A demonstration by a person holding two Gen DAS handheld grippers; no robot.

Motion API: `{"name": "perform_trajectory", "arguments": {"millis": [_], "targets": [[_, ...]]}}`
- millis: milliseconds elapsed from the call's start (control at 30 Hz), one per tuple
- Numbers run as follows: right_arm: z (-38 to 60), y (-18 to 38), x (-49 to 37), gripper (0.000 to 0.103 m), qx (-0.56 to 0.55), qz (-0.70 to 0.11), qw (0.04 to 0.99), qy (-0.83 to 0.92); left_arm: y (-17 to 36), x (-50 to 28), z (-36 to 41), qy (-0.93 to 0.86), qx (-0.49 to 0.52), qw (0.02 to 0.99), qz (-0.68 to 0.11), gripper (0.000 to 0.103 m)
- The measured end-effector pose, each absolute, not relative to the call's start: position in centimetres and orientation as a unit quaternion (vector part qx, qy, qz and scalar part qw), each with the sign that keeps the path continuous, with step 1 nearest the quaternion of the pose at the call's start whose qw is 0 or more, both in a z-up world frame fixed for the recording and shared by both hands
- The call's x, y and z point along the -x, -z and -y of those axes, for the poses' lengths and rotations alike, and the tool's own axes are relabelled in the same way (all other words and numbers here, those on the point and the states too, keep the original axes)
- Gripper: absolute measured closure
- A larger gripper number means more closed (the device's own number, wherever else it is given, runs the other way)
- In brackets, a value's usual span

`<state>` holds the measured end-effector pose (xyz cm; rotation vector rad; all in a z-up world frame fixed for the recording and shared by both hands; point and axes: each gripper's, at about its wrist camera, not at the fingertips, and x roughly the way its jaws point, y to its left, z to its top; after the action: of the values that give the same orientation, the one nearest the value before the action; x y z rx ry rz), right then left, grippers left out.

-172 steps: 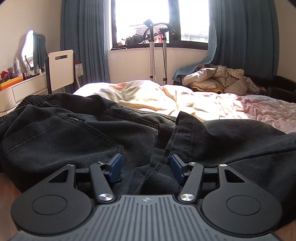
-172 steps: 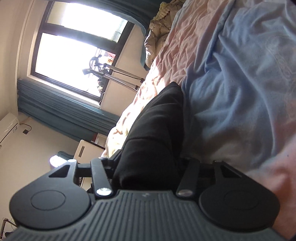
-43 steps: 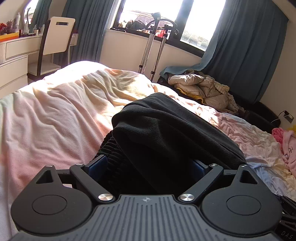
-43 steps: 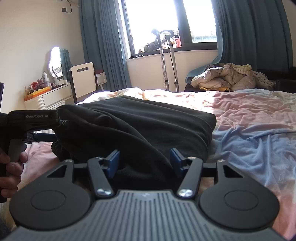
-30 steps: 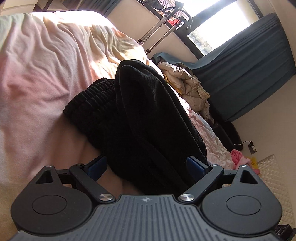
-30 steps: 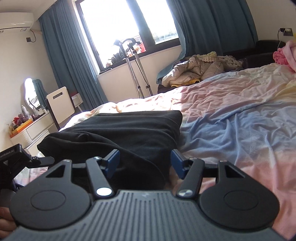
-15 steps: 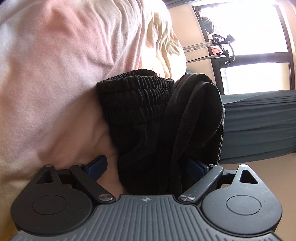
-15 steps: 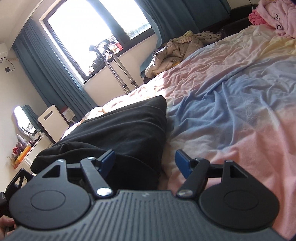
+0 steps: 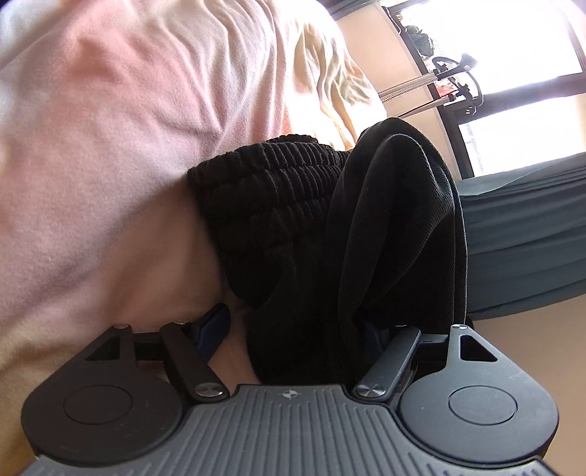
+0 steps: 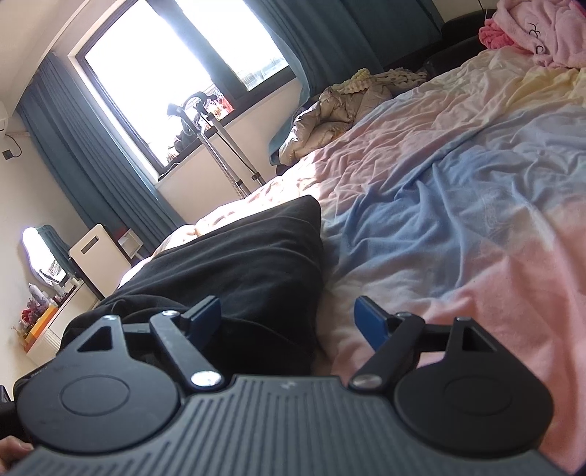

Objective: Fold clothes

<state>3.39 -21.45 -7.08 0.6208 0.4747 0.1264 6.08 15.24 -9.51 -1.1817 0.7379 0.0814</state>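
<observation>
Item: black trousers (image 10: 234, 263), folded into a thick bundle, lying on the bed (image 10: 476, 190).

Change: over the last second and a half the left wrist view has rolled from level to nearly sideways, and the bundle now stands on edge in it. The right hand-held gripper (image 10: 289, 318), which straddled the bundle's near end, now has its right finger out over bare sheet beside the trousers, jaws spread, gripping nothing. Judgement: the fold looks finished and the bundle is being shifted or released.

Left hand-held gripper (image 9: 293, 329): jaws wide, cloth between them; the right pad is hidden behind fabric, so a grip cannot be confirmed.

Left view only: the ribbed elastic waistband (image 9: 271, 183), tucked beside the outer fold.

Right view only: the bundle's flat top and squared far corner; a pink garment (image 10: 534, 29) well beyond the trousers, at the bed's far edge; a beige quilted jacket (image 10: 329, 121) under the window.
</observation>
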Motion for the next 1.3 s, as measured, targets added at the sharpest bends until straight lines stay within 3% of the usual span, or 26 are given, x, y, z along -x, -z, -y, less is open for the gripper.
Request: {"name": "perform_trajectory", "arguments": {"millis": [1000, 1300], "targets": [[22.4, 9.7, -4.4, 0.015, -0.407, -0.236, 0.878, -0.088, 9.2, -10.1, -14.4, -0.038, 0.527, 0.788, -0.316, 0.028], [22.5, 10.0, -4.3, 0.014, -0.416, -0.234, 0.874, -0.09, 8.4, -10.7, -14.0, -0.041, 0.507, 0.804, -0.307, 0.034]]}}
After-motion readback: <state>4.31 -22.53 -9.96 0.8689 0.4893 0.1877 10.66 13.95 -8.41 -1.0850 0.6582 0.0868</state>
